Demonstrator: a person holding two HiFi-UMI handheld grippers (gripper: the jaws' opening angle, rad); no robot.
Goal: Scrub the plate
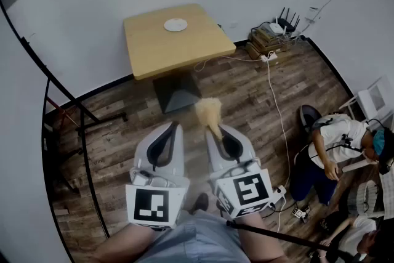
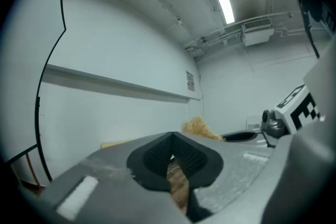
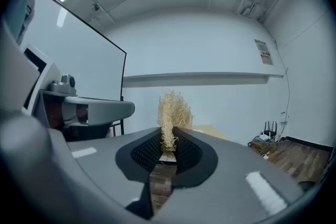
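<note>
A small white plate (image 1: pixel 175 24) lies on a square wooden table (image 1: pixel 184 46) against the far wall, well ahead of both grippers. My right gripper (image 1: pixel 213 130) is shut on a straw-coloured fibre scrubber (image 1: pixel 208 111), whose tuft sticks up past the pads (image 3: pixel 185 153). In the right gripper view the scrubber (image 3: pixel 172 113) stands between the closed jaws of the gripper (image 3: pixel 168 148). My left gripper (image 1: pixel 173 127) is held beside it at the same height, and in its own view this gripper (image 2: pixel 171 150) is shut with nothing between its jaws. The scrubber (image 2: pixel 198 126) shows to its right.
The floor is dark wood planks. A black stand with long legs (image 1: pixel 80 120) is at the left. A router and stacked boxes (image 1: pixel 274 34) sit by the wall at the right, with a white cable (image 1: pixel 277 108) trailing over the floor. A person (image 1: pixel 332 145) crouches at the right.
</note>
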